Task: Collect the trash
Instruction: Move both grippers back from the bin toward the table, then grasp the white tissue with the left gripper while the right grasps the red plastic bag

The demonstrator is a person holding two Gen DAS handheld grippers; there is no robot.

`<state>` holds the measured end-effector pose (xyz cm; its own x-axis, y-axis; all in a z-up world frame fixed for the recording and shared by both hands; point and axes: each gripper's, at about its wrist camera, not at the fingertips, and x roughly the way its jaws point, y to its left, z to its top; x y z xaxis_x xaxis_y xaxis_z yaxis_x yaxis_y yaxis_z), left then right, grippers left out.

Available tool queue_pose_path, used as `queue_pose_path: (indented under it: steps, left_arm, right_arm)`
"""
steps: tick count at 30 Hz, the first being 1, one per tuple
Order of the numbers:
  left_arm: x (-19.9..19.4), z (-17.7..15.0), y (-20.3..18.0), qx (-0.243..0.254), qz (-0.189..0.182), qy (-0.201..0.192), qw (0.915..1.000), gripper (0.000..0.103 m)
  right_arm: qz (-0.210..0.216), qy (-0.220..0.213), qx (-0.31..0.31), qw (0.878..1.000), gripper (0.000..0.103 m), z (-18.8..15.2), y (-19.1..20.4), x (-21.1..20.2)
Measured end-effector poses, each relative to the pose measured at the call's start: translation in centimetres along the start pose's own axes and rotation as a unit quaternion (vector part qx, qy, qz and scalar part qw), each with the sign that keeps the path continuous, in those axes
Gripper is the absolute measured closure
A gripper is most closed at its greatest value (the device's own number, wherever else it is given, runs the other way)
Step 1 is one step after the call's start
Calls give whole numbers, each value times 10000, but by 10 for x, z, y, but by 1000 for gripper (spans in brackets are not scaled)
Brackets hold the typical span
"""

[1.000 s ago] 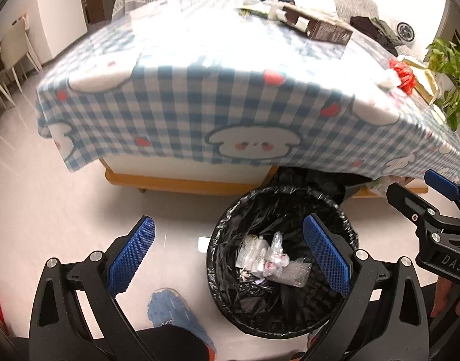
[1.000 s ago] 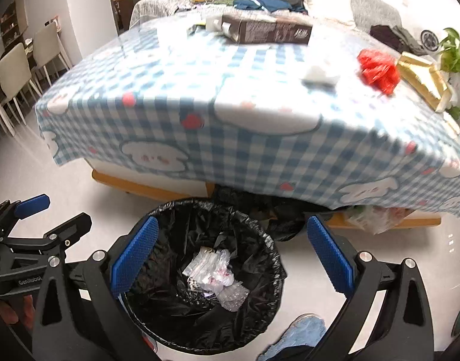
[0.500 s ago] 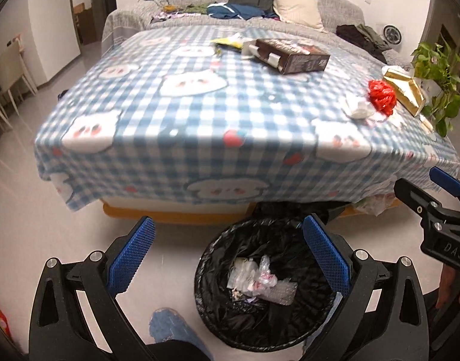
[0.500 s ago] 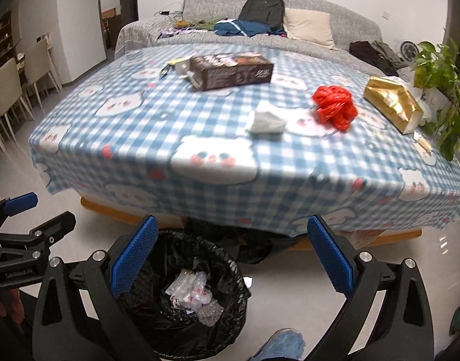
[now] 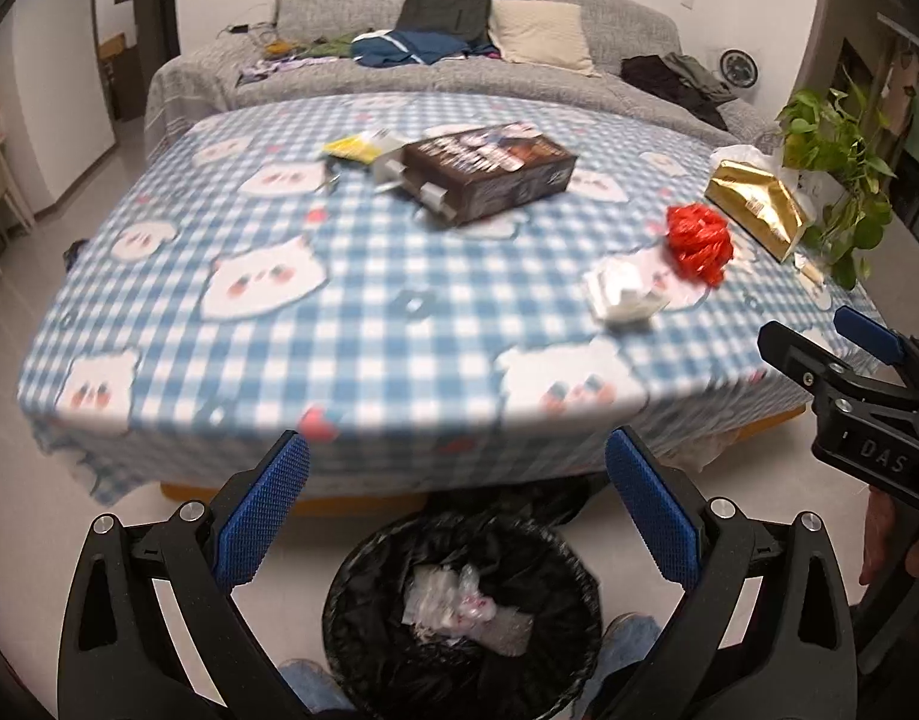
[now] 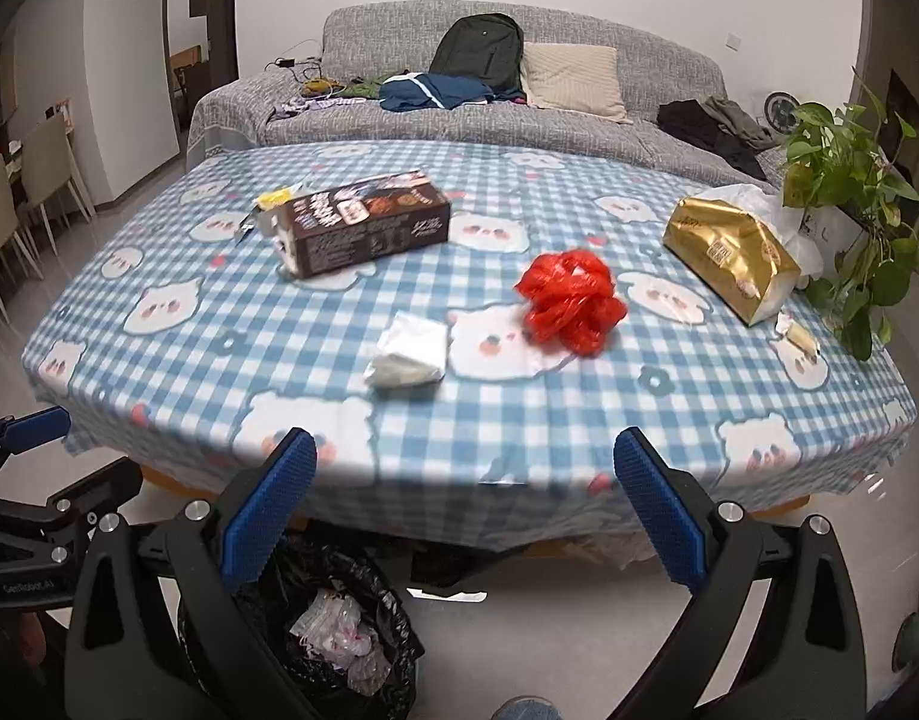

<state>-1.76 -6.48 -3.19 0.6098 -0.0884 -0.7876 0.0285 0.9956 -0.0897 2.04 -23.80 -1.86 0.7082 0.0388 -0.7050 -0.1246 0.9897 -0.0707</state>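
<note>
Here, both grippers hang over the floor at the near edge of the desk (image 6: 399, 420), which is draped in a blue-and-white checked cloth with cartoon faces. The left gripper (image 5: 456, 516) has its blue-padded fingers spread wide with nothing between them, and the right gripper (image 6: 465, 516) is spread just as wide and equally empty.

Taking the desk as landmark: a black-lined trash bin (image 5: 363, 576) stands on the floor just beyond its near edge, under the left gripper, with crumpled clear plastic wrappers (image 5: 459, 606) lying inside. On the desk top, a crumpled white paper wad (image 6: 408, 351) lies near the middle of the near half. Just beside it, toward the right, sits a bunched red plastic bag (image 6: 570, 300). A dark brown carton (image 6: 363, 228) lies on its side toward the far left, with a small yellow wrapper (image 6: 273, 199) at its far-left end. A gold foil package (image 6: 729, 255) rests near the right edge, close to a leafy green plant (image 6: 849, 180) standing beyond that edge. Behind the desk's far edge runs a grey sofa (image 6: 669, 78) strewn with a backpack (image 6: 477, 51) and clothes.
</note>
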Motion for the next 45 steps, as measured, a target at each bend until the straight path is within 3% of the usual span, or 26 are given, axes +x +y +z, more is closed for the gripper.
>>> queue_pose_path:
  steps: [11,22,31,34,37,39,40,45]
  left_arm:
    - [45,50,-39,-59,-363,341,9987,6]
    - [93,89,-69,117,-216,511,9984,6]
    - [130,91,-89,301,-171,818,9960,9]
    - [137,92,-91,333,-205,894,9952,16]
    - [142,91,-94,375,-231,991,9941,30]
    - [147,90,-96,366,-311,1127,9925,45]
    - [149,89,-97,382,-307,1168,9919,47]
    - [148,88,-99,443,-261,1124,9923,81]
  right_arm:
    - [24,50,182,9998,7,45,-51,33]
    - [58,286,470,9985,11,60,-88,77]
    - [79,450,587,9972,11,68,-98,103]
    - [99,483,608,9969,11,71,-99,111]
    - [147,521,657,9964,13,75,-100,119]
    - [195,587,649,9960,17,77,-98,125]
    - [215,622,615,9959,18,78,-95,128]
    - [232,664,529,9961,19,82,-86,137]
